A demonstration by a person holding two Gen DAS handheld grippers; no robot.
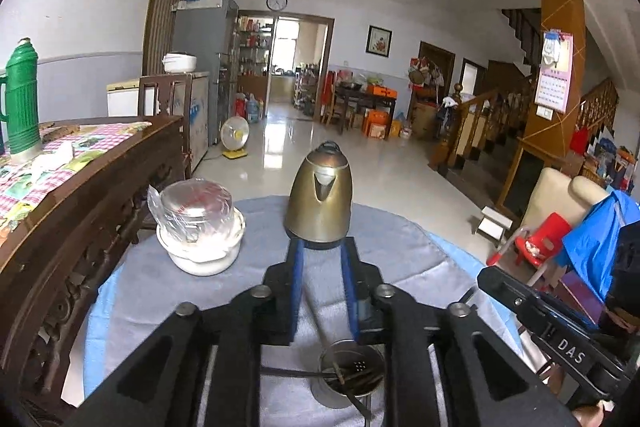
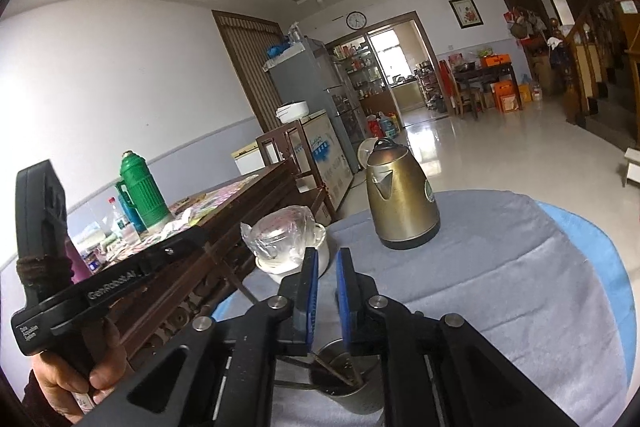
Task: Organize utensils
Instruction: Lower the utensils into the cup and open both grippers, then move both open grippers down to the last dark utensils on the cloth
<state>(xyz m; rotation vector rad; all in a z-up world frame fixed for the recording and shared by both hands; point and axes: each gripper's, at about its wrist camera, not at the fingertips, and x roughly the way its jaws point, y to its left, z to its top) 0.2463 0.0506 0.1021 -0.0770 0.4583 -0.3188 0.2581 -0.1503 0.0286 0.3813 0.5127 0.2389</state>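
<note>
Directly beneath the left gripper (image 1: 322,247) sat a steel utensil holder (image 1: 351,375), a round perforated cup holding dark chopsticks (image 1: 352,377) that leaned across its rim (too shadowed to count). Its blue-padded jaws stood apart, holding nothing. Over the same holder (image 2: 348,383) hung the right gripper (image 2: 327,259), its jaws narrowly parted and empty. Ahead of both stood a brass-coloured kettle (image 1: 320,195); forward-left, a plastic-wrapped white bowl (image 1: 200,227) on the grey cloth (image 1: 400,267).
</note>
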